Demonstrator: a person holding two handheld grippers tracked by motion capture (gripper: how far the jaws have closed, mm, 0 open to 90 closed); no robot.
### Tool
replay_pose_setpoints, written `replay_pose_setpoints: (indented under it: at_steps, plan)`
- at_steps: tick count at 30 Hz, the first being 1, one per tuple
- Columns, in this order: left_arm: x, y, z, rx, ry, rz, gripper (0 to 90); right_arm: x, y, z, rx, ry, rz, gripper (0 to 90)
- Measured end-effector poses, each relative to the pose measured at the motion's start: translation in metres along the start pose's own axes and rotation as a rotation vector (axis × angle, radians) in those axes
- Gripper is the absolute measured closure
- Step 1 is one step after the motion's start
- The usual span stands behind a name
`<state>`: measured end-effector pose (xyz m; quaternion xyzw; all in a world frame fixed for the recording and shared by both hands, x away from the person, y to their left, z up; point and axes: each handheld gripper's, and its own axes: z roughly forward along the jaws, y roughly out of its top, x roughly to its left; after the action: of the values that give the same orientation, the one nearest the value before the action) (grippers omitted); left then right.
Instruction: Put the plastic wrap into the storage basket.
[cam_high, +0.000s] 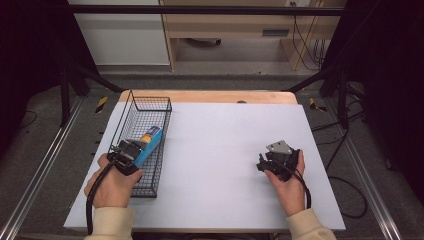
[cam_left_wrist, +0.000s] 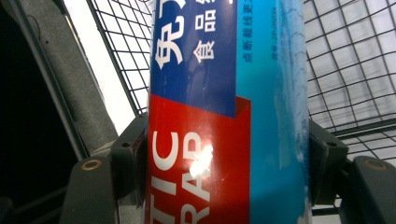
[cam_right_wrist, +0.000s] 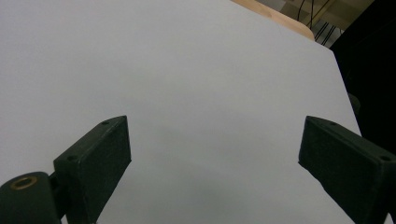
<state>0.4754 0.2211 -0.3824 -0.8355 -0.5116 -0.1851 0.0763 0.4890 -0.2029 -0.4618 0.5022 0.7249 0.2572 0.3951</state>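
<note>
A long blue and red plastic wrap box (cam_high: 148, 143) (cam_left_wrist: 224, 112) lies slanted inside the black wire basket (cam_high: 145, 107) at the table's left. My left gripper (cam_high: 131, 152) (cam_left_wrist: 229, 163) is shut on the box's near end, one jaw pressing each side. The basket's mesh (cam_left_wrist: 345, 60) shows behind the box in the left gripper view. At the right of the table my right gripper (cam_high: 265, 162) (cam_right_wrist: 212, 154) rests low over bare white surface, open, with nothing between its jaws.
The white table top (cam_high: 220, 150) (cam_right_wrist: 187, 70) lies between basket and right hand. A wooden edge (cam_high: 210, 96) (cam_right_wrist: 275, 16) runs along the far side. Black frame posts (cam_high: 65, 90) stand at the back left and right, and cables (cam_high: 345, 190) lie on the floor at right.
</note>
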Motion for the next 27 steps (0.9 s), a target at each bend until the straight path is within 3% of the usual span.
replay_pose_setpoints:
  at_steps: [6,12,19,22,27]
  plan:
    - [0.002,0.0,0.001,-0.002,-0.004,0.011,31.5,0.001,0.0,0.001,0.003,0.004,-0.008,9.1]
    - [0.002,-0.009,-0.011,-0.091,0.007,-0.011,18.1,0.001,0.0,0.0,0.003,0.006,-0.004,8.9]
    - [-0.007,-0.027,-0.044,-0.323,0.035,-0.028,7.9,0.001,0.0,-0.001,-0.002,0.003,-0.008,8.2]
    - [-0.01,-0.031,-0.054,-0.432,-0.002,-0.016,6.2,-0.001,0.001,-0.003,-0.011,-0.002,-0.01,7.6]
    - [-0.017,-0.027,-0.062,-0.553,-0.058,0.031,5.8,-0.006,0.001,-0.004,-0.035,0.008,0.009,5.2]
